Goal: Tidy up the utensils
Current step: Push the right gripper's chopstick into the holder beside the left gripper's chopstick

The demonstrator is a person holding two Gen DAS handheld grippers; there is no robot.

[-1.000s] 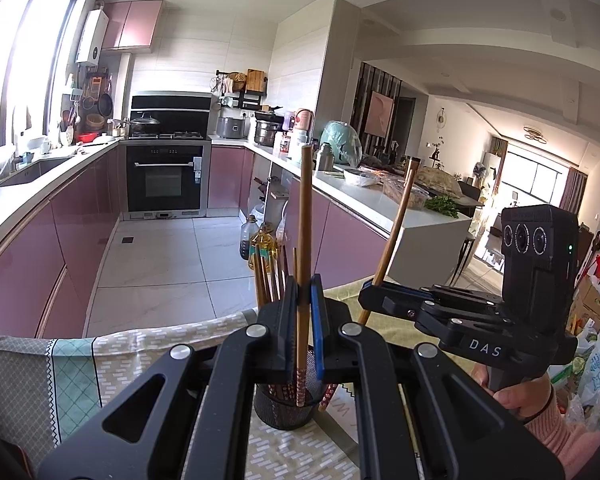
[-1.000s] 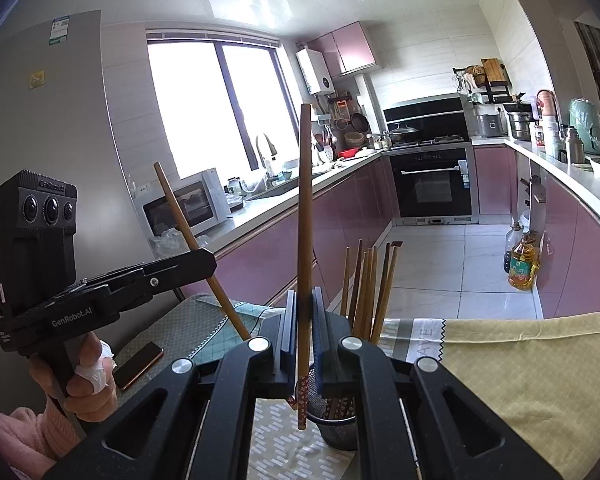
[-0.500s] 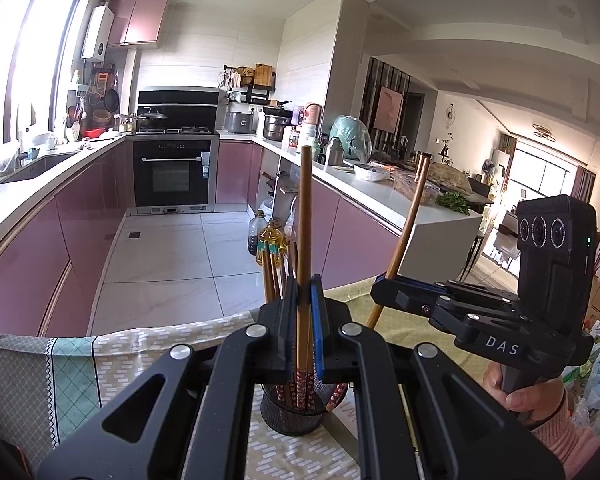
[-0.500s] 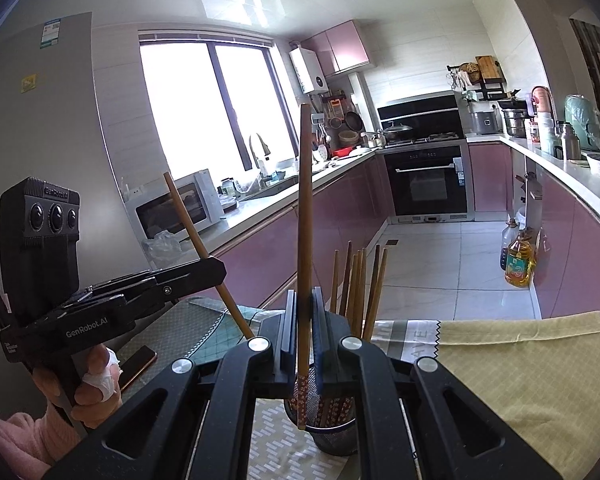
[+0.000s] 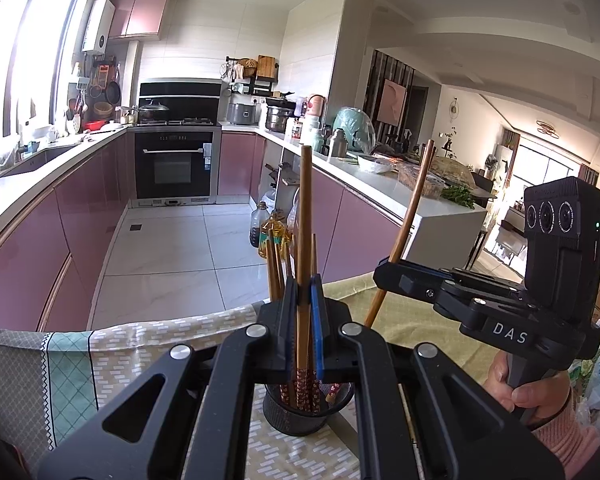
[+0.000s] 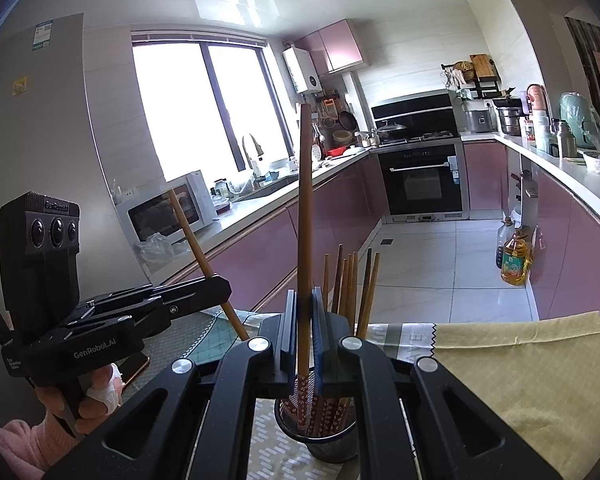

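Chopsticks (image 6: 350, 280) already stand in the mesh holder (image 5: 308, 410), while left gripper (image 5: 305, 320) and right gripper (image 6: 305, 320) each clamp one chopstick above it, not yet released.

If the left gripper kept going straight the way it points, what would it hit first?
Probably the black mesh utensil cup, just beyond the left gripper, which holds a brown wooden chopstick; depth is unclear.

daylit, bright | window (image 6: 204, 108) blown out | fisheye edges bent, dark corners | sharp
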